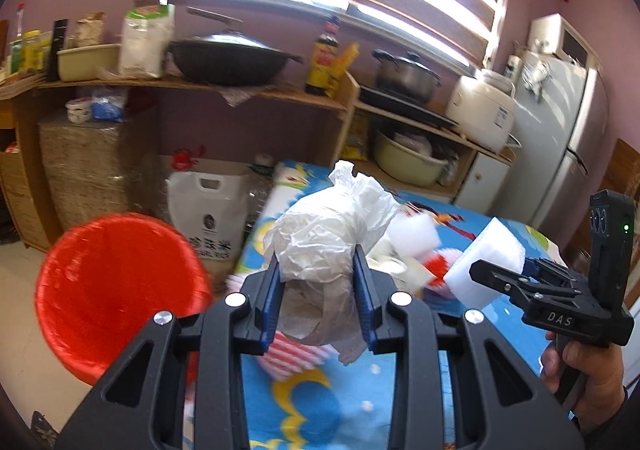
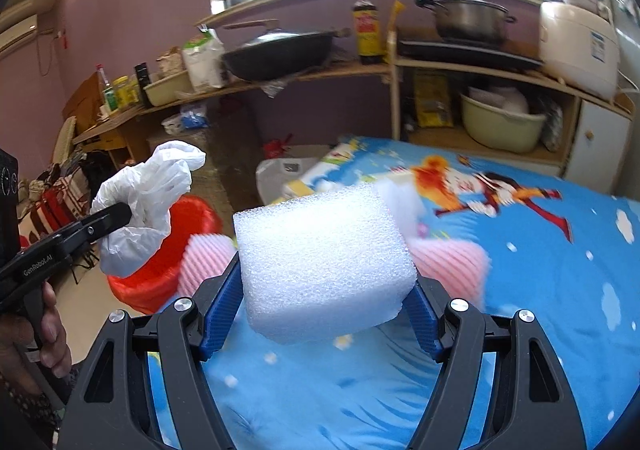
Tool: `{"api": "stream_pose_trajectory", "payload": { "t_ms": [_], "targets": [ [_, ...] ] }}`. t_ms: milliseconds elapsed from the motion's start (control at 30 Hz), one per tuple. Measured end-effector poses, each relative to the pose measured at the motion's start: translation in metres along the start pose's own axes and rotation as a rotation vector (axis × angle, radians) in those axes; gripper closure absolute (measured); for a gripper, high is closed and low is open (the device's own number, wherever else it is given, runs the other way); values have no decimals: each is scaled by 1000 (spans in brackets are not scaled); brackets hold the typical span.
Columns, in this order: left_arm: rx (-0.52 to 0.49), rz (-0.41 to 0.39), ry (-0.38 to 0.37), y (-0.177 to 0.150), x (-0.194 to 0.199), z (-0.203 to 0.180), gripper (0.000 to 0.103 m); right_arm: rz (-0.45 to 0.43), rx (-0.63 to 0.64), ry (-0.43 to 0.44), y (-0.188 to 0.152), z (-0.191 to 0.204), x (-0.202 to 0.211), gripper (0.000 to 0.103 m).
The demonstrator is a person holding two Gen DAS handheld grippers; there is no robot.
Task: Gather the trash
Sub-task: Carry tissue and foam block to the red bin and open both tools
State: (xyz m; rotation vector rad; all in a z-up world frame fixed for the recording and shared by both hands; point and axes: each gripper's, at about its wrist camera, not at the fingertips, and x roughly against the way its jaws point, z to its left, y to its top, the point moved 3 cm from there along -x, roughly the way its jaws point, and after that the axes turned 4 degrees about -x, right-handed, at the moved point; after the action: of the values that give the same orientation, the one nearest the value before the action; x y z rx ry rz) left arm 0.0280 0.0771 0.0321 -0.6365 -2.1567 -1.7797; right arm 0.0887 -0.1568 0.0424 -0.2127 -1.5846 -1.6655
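My left gripper (image 1: 318, 270) is shut on a crumpled white plastic bag (image 1: 324, 234) and holds it above the table's left edge. The bag also shows in the right wrist view (image 2: 144, 205), over the red bucket (image 2: 176, 246). The red bucket (image 1: 116, 290) stands on the floor, left of the table. My right gripper (image 2: 328, 286) is shut on a white foam block (image 2: 320, 262), held above the table; the block also shows in the left wrist view (image 1: 488, 262). More foam (image 1: 412, 234) and pink-striped paper cups (image 1: 296, 354) lie on the table.
The table has a blue cartoon cloth (image 2: 520, 290). Behind it stand wooden shelves (image 1: 192, 83) with a wok, pots, bottles and a rice cooker (image 1: 480, 109). A white sack (image 1: 208, 213) stands on the floor. A fridge (image 1: 560, 137) is at the right.
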Motion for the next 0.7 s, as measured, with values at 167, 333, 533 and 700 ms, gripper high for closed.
{"api": "stream_pose_trajectory", "payload": {
  "t_ms": [167,333,533,700],
  "targets": [
    [30,-29,73,12,14,44,71,-6,28,51,17,37,-16,33],
    [72,-57,149,20,31,89,71,0,51,100,30,68,-35,33],
    [119,-58,223,21,40,135,71,23,82,156,41,108,-64,33],
    [166,-52,276,13,46,164,71,33,127,197,52,150,-87,33]
  ]
}}
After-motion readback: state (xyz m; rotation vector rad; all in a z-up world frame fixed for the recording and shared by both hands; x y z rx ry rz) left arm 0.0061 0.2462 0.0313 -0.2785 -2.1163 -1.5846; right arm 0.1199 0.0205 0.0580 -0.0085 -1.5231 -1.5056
